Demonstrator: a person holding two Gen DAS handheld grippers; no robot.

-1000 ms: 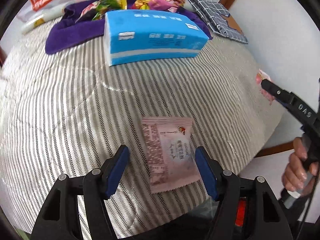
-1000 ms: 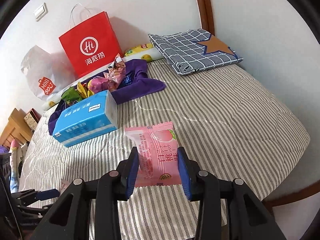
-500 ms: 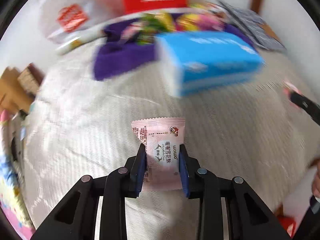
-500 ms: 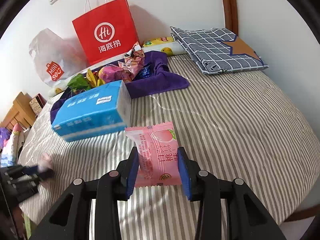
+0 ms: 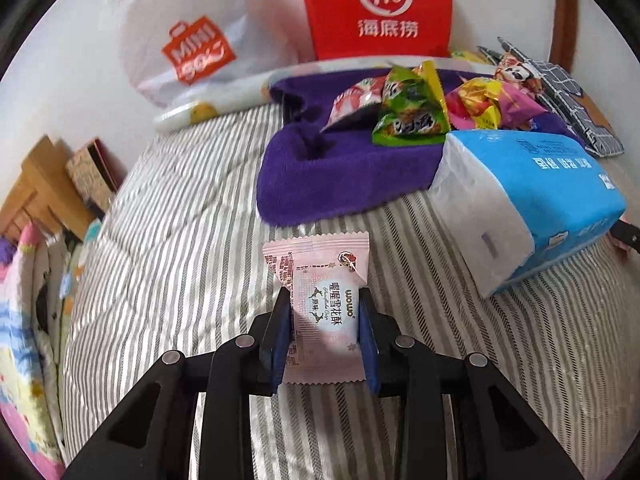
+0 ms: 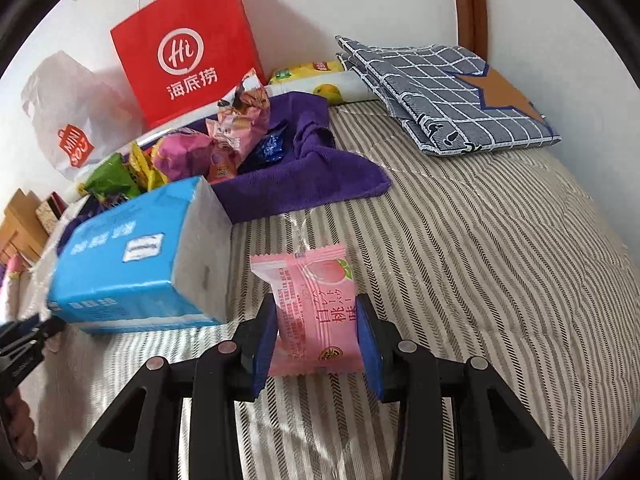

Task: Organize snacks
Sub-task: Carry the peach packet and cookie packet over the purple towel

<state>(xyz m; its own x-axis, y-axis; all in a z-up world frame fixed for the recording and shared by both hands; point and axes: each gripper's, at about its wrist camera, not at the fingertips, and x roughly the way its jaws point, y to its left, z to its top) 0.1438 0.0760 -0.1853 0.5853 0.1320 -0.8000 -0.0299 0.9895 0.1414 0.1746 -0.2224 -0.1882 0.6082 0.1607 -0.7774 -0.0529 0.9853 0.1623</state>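
Nearest the left wrist camera, the left gripper (image 5: 324, 332) is clamped on a pale pink snack packet (image 5: 320, 312), which is held upright, clear of the striped bed cover (image 5: 168, 240). In the right wrist view, the right gripper (image 6: 316, 336) is likewise closed on a brighter pink peach packet (image 6: 316, 312), gripped across its lower half.

Just beyond both packets a blue tissue pack (image 5: 532, 200) lies on the bed, between the grippers and the purple towel (image 5: 340, 176). On that towel the other wrapped snacks (image 5: 412, 116) are heaped, so it is judged to be the collecting place.

The step in hand appears to be the carry to that heap. Both packets should be lifted over or led around the tissue pack, kept level, and released only above the towel's middle, so that nothing is knocked off. Against the wall a red paper bag (image 5: 376, 8) is seen.
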